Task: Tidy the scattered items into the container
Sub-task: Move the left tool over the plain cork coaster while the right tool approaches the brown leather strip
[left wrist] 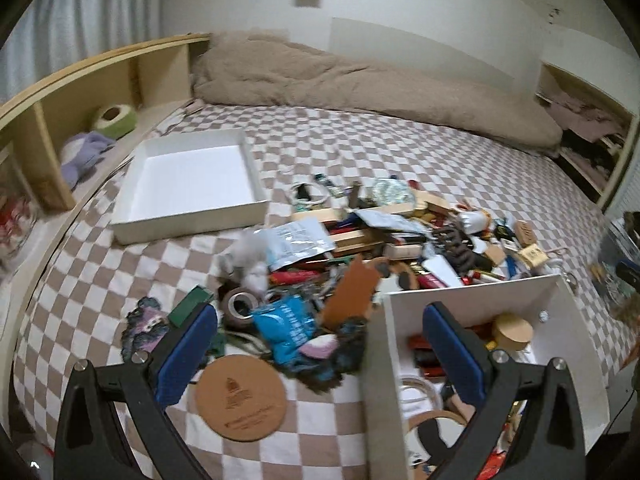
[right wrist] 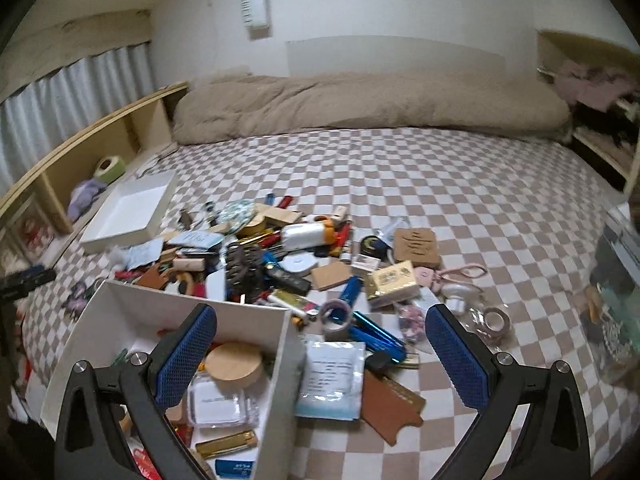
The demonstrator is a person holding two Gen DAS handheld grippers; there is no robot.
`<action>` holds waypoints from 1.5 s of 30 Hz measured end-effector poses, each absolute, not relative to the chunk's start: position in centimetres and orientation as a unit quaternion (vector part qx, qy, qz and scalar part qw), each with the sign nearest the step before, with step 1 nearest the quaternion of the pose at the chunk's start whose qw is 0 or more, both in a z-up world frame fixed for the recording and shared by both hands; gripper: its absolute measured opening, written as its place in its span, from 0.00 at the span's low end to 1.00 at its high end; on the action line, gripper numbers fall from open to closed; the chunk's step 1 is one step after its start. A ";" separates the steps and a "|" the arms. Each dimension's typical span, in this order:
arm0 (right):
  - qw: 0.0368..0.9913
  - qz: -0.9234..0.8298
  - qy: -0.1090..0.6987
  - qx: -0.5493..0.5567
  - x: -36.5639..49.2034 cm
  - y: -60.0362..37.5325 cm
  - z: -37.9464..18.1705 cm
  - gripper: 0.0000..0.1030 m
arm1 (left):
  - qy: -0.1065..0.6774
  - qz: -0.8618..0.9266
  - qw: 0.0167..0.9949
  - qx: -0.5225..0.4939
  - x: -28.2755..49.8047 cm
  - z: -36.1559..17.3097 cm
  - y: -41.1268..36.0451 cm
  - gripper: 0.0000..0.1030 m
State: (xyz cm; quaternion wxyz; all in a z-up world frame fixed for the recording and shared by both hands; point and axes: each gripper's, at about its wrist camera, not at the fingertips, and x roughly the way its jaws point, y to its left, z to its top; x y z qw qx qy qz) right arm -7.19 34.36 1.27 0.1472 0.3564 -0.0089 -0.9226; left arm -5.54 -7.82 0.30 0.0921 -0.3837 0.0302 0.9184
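— What did you see on the left?
— My left hand-held gripper (left wrist: 320, 344) hung spread and empty over the cork coaster (left wrist: 241, 397), beside the white box (left wrist: 472, 296).
— And on the right?
— My right hand-held gripper (right wrist: 320, 340) was spread too, gripping nothing, straddling that white box's wall; the scattered pile (right wrist: 280, 256) lay just beyond on the checkered bed (right wrist: 460, 200).

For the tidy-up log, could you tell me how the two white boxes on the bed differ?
The far white box is shallow and holds nothing; the near white box has taller walls and already holds items, including a round wooden lid. The far one sits beside the shelf, the near one against the pile. Both are white, rectangular and open-topped.
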 end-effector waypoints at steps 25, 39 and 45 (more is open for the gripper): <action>0.037 -0.880 -0.084 0.465 -9.6 43.3 -6.2 1.00 | 0.010 0.878 0.015 -0.478 -6.9 -6.4 -14.6 1.00; 0.037 -0.837 -0.029 0.545 -9.7 42.9 -11.2 1.00 | 0.016 0.838 0.001 -0.545 -7.4 -10.4 -14.5 1.00; 0.052 -0.820 -0.038 0.569 -10.0 41.5 -12.1 1.00 | 0.011 0.826 0.002 -0.563 -7.7 -11.7 -14.4 1.00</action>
